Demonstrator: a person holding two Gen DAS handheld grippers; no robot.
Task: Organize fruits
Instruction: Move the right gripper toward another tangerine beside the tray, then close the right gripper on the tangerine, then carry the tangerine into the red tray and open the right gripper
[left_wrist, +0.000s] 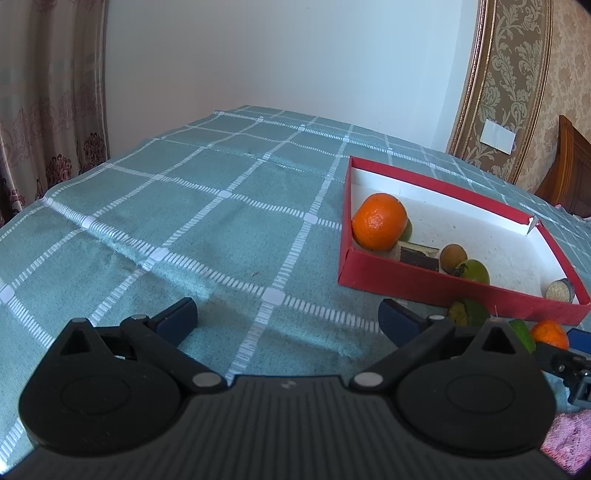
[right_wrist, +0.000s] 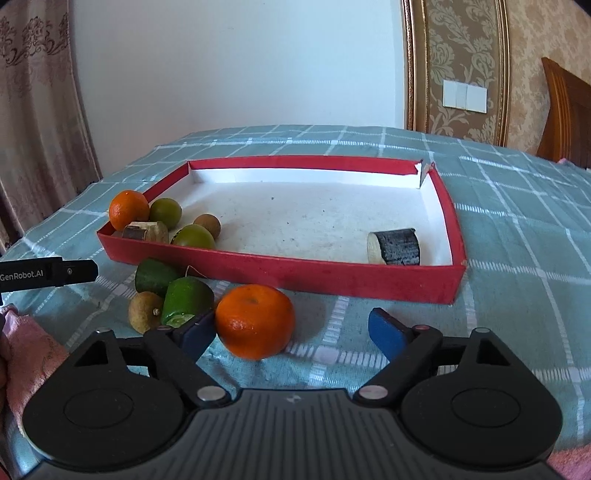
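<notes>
The round orange tangerine (right_wrist: 255, 321) on the checked bench lies between the right hand-held gripper's (right_wrist: 293, 328) apart jaws, unclamped; next, close, then lift into the red cardboard tray (right_wrist: 332, 277).

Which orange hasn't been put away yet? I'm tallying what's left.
The orange on the tablecloth, between the open right gripper fingers; the other orange sits inside the red box.

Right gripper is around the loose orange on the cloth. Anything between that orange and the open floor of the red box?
Only the near wall of the shallow red cardboard box stands between the round orange and the box's bare white floor; nothing else is visible there.
</notes>
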